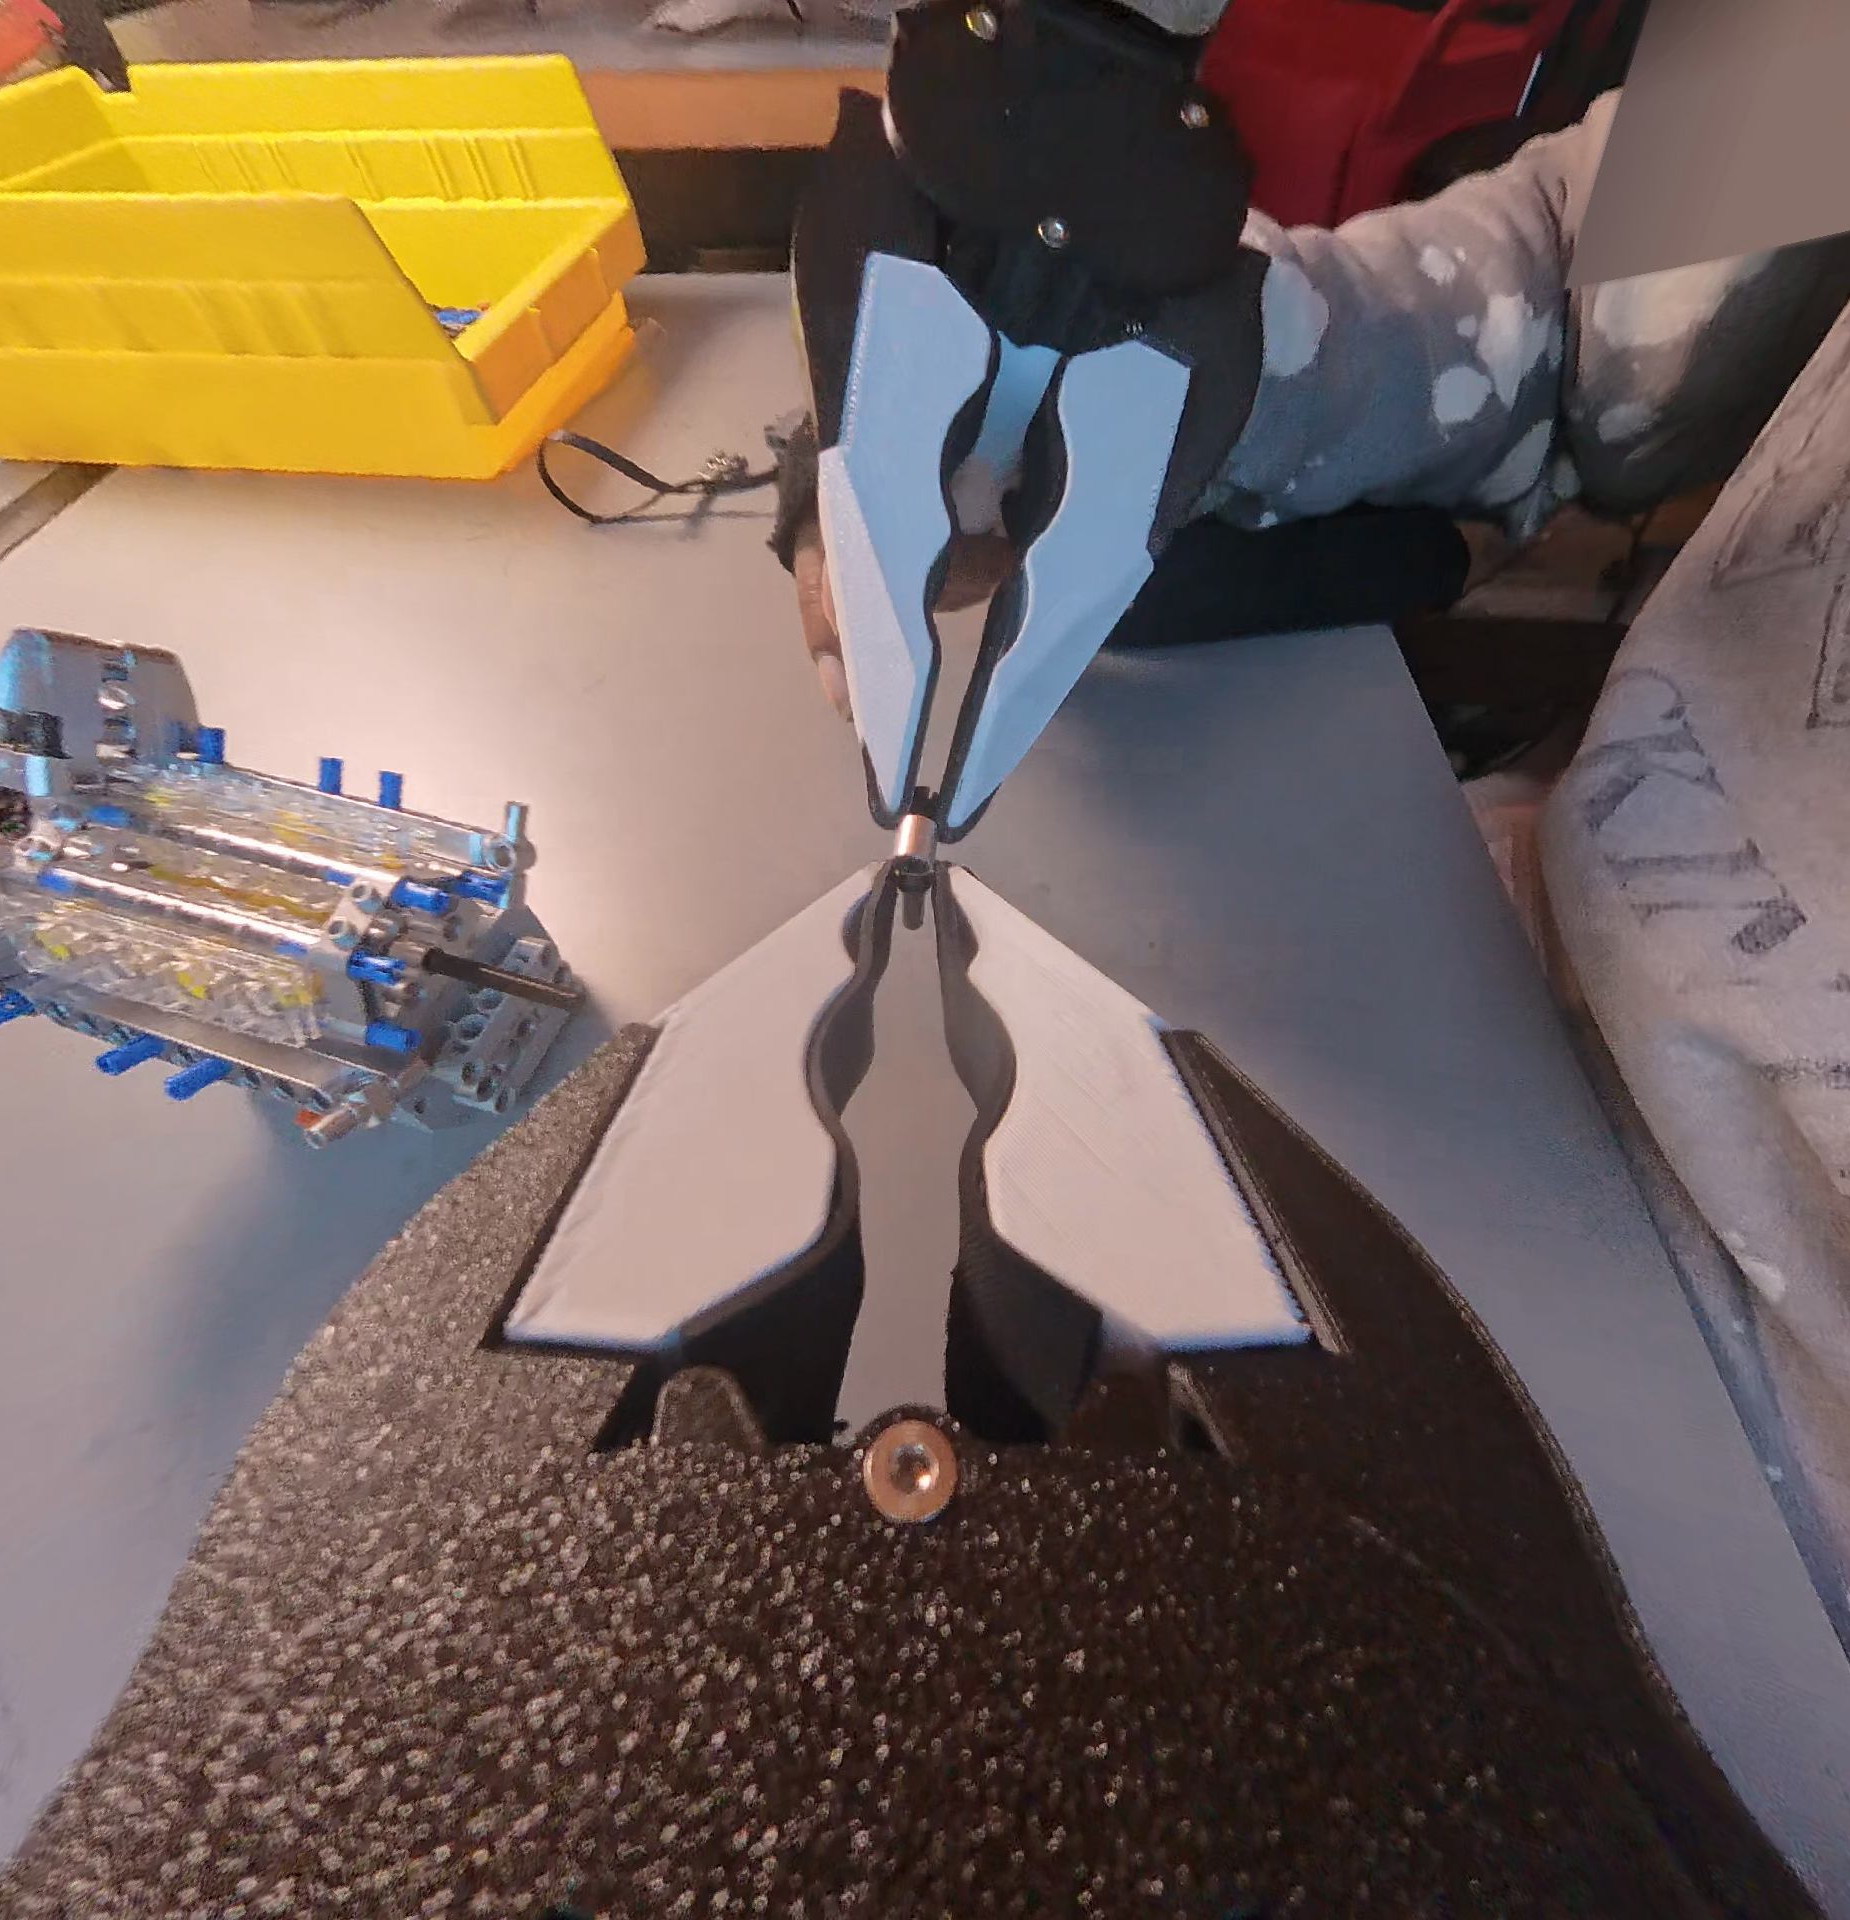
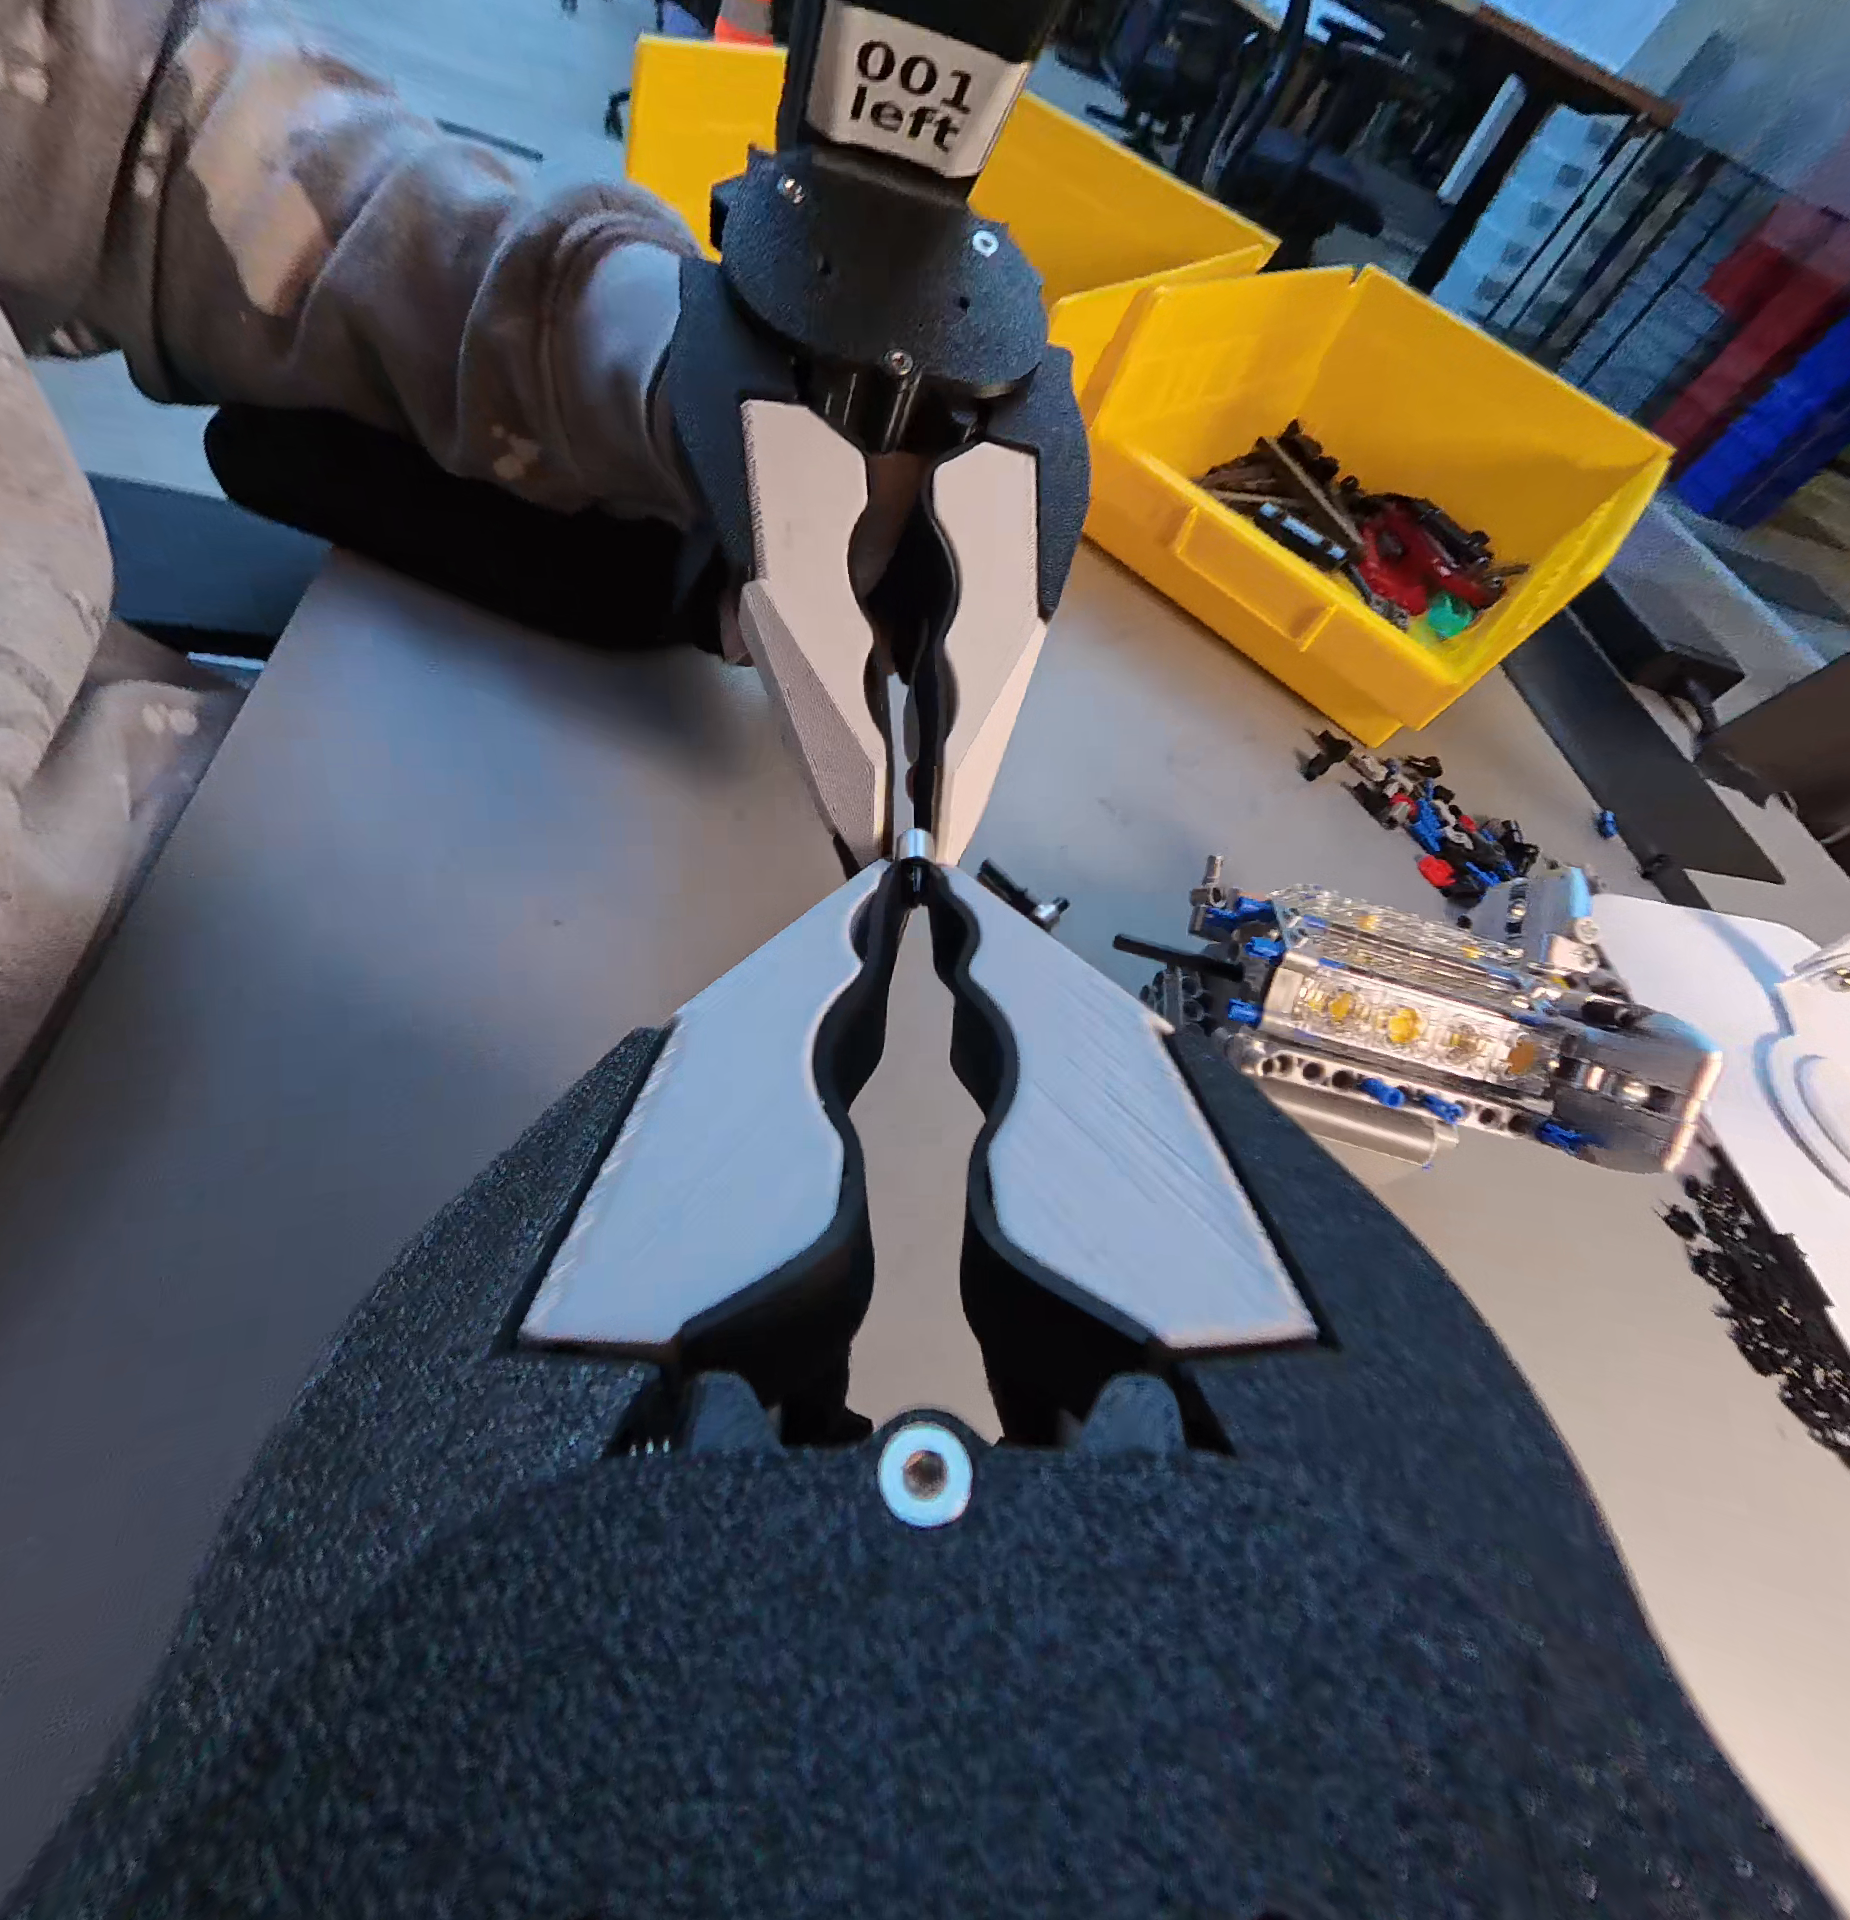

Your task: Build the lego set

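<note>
My two grippers meet tip to tip above the grey table (image 1: 401, 623). My left gripper (image 1: 908, 883) is shut on one end of a thin black axle (image 1: 910, 902). My right gripper (image 2: 908, 883) is shut on the axle's other end (image 2: 913, 881). A small silver-grey bush (image 1: 913, 837) sits on the axle in the short gap between the two sets of tips; it also shows in the right wrist view (image 2: 913, 844). In each view the other gripper comes down from the top, the right one (image 1: 919, 808) and the left one (image 2: 916, 826). A hand in a mottled sleeve (image 2: 360, 260) holds the left gripper.
A grey, clear and blue brick-built engine model (image 1: 266, 935) (image 2: 1420, 1029) lies on the table beside the grippers. Yellow bins (image 1: 277, 260) (image 2: 1368, 499) stand behind, one with small parts. Loose small pieces (image 2: 1420, 810), a white sheet (image 2: 1794, 1049) and a black cord (image 1: 630, 488) lie nearby. Left and right tips are no more than a few centimetres apart.
</note>
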Demonstrator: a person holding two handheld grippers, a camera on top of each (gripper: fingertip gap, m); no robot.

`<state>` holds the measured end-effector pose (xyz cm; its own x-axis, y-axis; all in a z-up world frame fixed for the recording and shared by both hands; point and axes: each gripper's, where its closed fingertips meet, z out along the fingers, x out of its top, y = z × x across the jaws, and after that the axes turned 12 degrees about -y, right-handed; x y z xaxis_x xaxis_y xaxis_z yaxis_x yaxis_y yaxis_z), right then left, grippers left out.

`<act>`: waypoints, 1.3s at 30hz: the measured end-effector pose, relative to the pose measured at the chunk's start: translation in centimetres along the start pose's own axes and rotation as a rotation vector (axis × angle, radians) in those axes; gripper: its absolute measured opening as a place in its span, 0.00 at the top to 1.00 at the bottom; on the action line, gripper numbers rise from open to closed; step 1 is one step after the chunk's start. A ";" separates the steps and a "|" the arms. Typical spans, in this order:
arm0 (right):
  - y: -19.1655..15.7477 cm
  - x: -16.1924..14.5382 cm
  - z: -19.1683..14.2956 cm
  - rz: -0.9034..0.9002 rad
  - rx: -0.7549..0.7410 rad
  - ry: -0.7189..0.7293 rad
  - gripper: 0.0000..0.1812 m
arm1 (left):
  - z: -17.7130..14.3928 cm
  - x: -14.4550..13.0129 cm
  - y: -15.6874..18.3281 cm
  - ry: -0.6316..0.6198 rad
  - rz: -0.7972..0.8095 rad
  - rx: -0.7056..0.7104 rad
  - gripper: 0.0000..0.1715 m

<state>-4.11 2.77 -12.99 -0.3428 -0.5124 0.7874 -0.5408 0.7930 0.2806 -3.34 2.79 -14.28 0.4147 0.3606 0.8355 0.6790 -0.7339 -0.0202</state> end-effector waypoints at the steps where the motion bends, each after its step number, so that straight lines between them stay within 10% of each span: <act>1: 0.2 0.3 -0.2 0.014 -0.007 0.020 0.98 | -0.3 0.4 -0.2 0.025 -0.011 0.005 0.97; 20: 2.2 2.3 -1.2 0.173 -0.076 0.160 0.98 | -1.2 1.8 -1.5 0.114 -0.062 0.086 0.98; 39: -4.1 3.5 -2.4 0.154 0.419 0.273 0.86 | -2.0 3.0 5.3 0.187 -0.297 -0.598 0.99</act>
<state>-1.21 -1.53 -10.05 -0.2604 -0.2515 0.9322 -0.7800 0.6239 -0.0495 0.33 -1.19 -10.82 0.1153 0.5295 0.8404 0.2745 -0.8301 0.4854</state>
